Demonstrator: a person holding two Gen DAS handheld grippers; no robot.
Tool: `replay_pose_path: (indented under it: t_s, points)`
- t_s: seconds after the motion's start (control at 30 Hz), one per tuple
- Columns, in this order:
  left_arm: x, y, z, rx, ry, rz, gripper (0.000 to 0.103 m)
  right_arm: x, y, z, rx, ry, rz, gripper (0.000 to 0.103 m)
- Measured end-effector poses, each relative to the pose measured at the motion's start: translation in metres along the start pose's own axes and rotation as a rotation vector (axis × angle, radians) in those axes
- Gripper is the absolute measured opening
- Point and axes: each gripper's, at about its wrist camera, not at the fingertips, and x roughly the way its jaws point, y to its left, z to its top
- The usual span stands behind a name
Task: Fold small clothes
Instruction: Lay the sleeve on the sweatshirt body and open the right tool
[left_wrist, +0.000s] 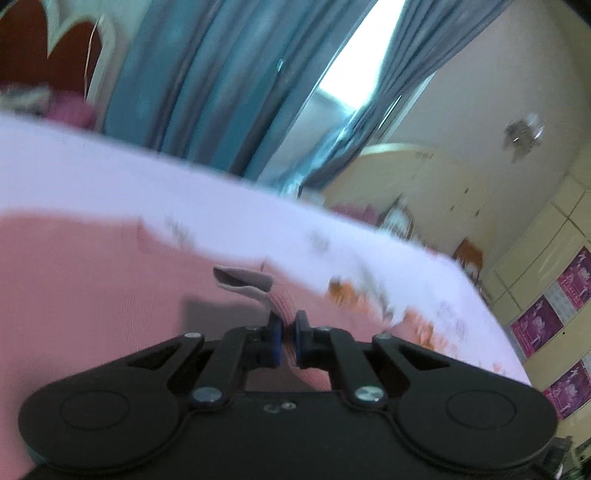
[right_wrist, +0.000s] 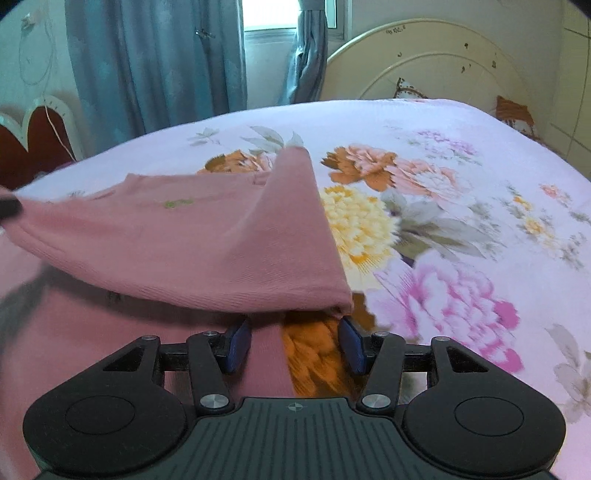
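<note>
A small pink garment (right_wrist: 207, 243) lies on the floral bed sheet (right_wrist: 461, 177), its near part lifted and folded over. In the left wrist view the same pink garment (left_wrist: 92, 277) fills the lower left, with a grey tag (left_wrist: 243, 280) showing. My left gripper (left_wrist: 289, 341) is shut on the pink fabric's edge and holds it up; the view is tilted and blurred. My right gripper (right_wrist: 295, 343) is open, its blue pads (right_wrist: 238, 343) just below the hanging fold, holding nothing. A dark gripper tip (right_wrist: 9, 206) shows at the far left, at the garment's corner.
Blue curtains (right_wrist: 155, 62) and a window (right_wrist: 269, 22) stand behind the bed. A cream headboard (right_wrist: 424, 62) is at the back right, with patterned pillows (right_wrist: 513, 112) by it. A dark red headboard (right_wrist: 33, 136) is at the left.
</note>
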Motion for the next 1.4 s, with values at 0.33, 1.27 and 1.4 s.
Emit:
replay_pose_path:
  t_s: [0.33,1.27,1.4]
  points:
    - [-0.002,0.063,-0.023,0.019,0.030,0.223,0.007,0.009,-0.002,0.006,0.028,0.001,0.020,0.008]
    - [0.053,0.056,-0.035,0.135,0.148,0.315,0.043,0.069,-0.007,0.089,0.061,0.000,0.125,0.053]
    - [0.053,0.058,-0.042,0.165,0.154,0.333,0.043,0.097,-0.001,0.104,0.064,0.013,0.133,0.052]
